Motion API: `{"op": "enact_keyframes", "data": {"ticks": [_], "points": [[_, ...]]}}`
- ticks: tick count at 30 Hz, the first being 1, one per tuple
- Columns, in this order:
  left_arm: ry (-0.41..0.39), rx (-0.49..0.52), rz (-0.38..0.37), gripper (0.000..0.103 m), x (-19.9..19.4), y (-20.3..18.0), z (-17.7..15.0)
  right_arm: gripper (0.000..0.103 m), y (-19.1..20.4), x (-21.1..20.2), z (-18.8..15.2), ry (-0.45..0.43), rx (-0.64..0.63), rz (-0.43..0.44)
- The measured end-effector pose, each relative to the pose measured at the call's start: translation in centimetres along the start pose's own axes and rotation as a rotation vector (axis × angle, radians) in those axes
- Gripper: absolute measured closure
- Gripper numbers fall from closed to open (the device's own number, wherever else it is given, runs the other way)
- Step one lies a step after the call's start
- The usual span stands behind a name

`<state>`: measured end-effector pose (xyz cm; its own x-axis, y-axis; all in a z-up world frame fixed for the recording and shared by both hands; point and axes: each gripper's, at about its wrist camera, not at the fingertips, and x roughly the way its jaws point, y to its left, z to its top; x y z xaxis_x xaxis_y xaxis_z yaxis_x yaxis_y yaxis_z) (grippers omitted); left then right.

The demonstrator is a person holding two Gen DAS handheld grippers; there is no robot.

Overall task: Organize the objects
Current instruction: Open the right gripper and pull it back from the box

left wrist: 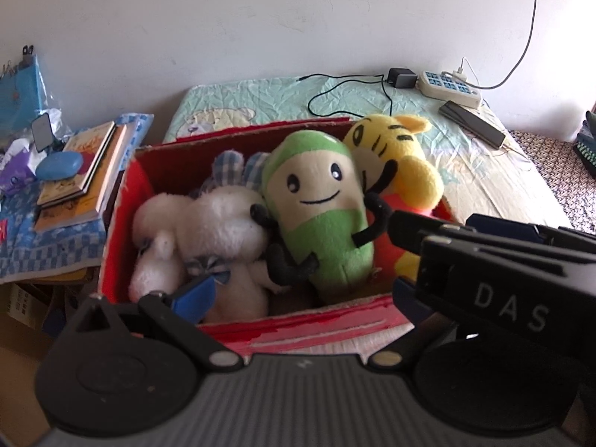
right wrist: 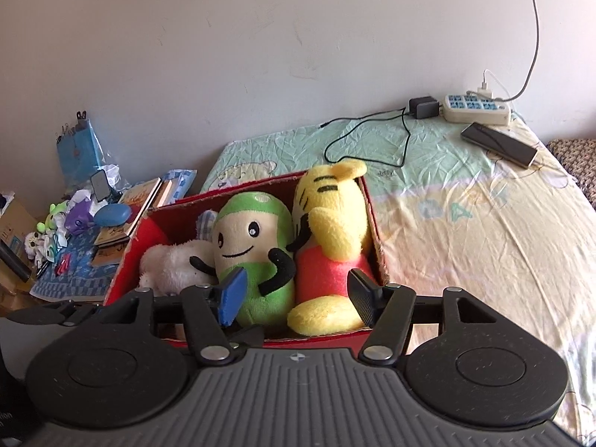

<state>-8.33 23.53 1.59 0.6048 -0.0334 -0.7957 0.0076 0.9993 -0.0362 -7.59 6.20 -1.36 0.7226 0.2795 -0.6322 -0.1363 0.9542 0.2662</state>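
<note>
Grippers first: the right gripper (right wrist: 294,300) hangs spread and empty over the near rim of the red cardboard box (right wrist: 374,223); the left gripper (left wrist: 298,290) is likewise spread. Inside, packed side by side, sit a white plush dog (left wrist: 208,219), green bean plush (right wrist: 253,246) and yellow tiger plush (right wrist: 327,223). Packing looks finished; next likely means withdrawing or seeking stray items.

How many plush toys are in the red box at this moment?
3, possibly more hidden: a white fluffy plush on the left of the red box, a green-and-cream smiling plush in the middle, and a yellow tiger plush on the right. The blue checked fabric behind may belong to the white one.
</note>
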Motion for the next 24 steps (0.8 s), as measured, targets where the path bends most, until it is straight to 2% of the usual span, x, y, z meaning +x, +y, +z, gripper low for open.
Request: {"op": "enact_keyframes", "data": {"ticks": [6, 11, 24], "points": [[0.019, 0.043, 0.007, 0.002, -1.4, -1.9, -0.9, 0.038, -0.8, -1.8, 0.0, -0.027, 0.008, -0.064], [0.06, 0.066, -0.003, 0.002, -0.8, -3.0, -1.5, 0.033, -2.1, -2.6, -0.7, -0.029, 0.026, -0.145], [0.13, 0.09, -0.003, 0.001, 0.6, -5.0, -2.8, 0.029, -5.5, -3.2, -2.7, 0.041, 0.082, -0.303]]}}
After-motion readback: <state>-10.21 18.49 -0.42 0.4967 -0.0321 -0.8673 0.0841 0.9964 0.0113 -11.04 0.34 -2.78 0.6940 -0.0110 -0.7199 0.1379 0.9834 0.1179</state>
